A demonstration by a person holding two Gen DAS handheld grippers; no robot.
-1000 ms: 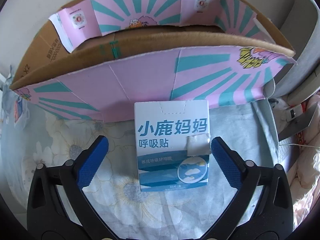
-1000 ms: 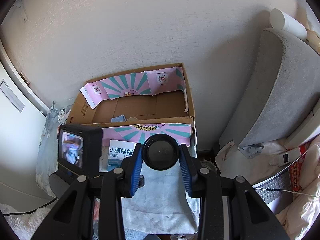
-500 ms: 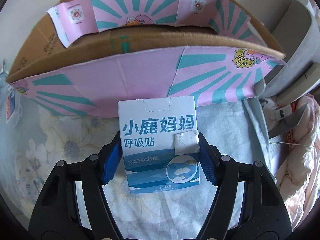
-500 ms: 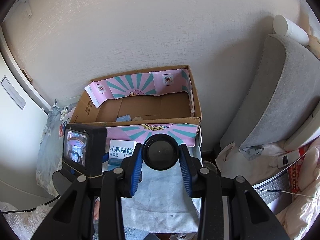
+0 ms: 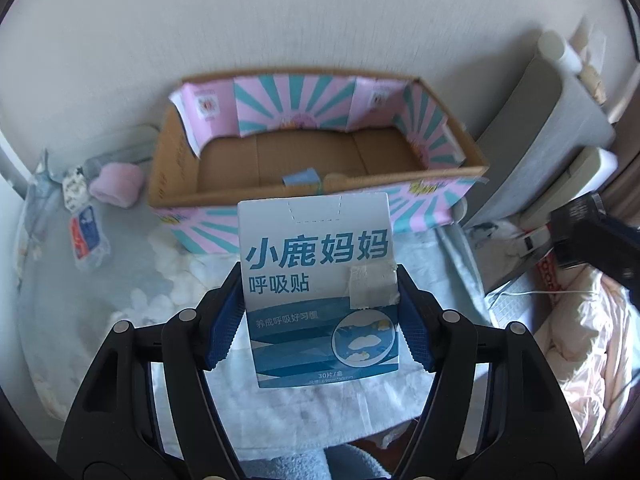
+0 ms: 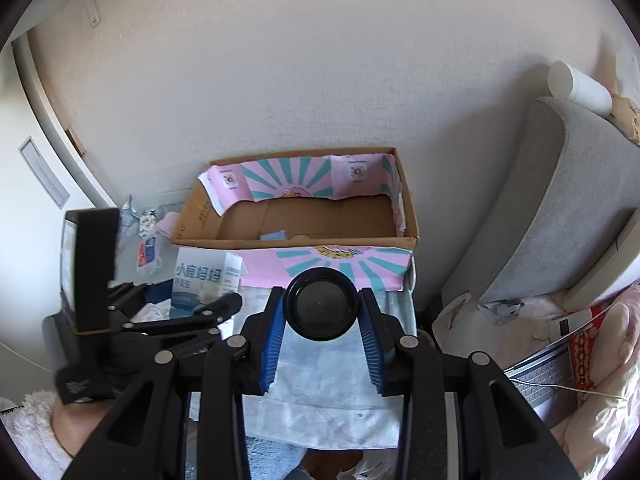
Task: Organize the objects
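My left gripper (image 5: 320,300) is shut on a white and blue carton with Chinese lettering (image 5: 320,280) and holds it lifted in front of the open cardboard box (image 5: 312,152) lined with pink and teal paper. The carton also shows in the right wrist view (image 6: 200,280), with the left gripper (image 6: 216,304) around it. My right gripper (image 6: 320,312) is shut on a round black container (image 6: 320,304) and holds it in front of the cardboard box (image 6: 304,220). A small blue item (image 5: 300,178) lies inside the box.
A pink roll (image 5: 116,184) and small packets (image 5: 86,236) lie left of the box on the floral cloth (image 5: 100,300). A grey cushion (image 6: 552,208) with a white roll (image 6: 576,88) on top stands at the right. A wall is behind.
My left gripper closed on the carton and lifted it up and back, so the inside of the box now shows. My right gripper kept hold of the black container.
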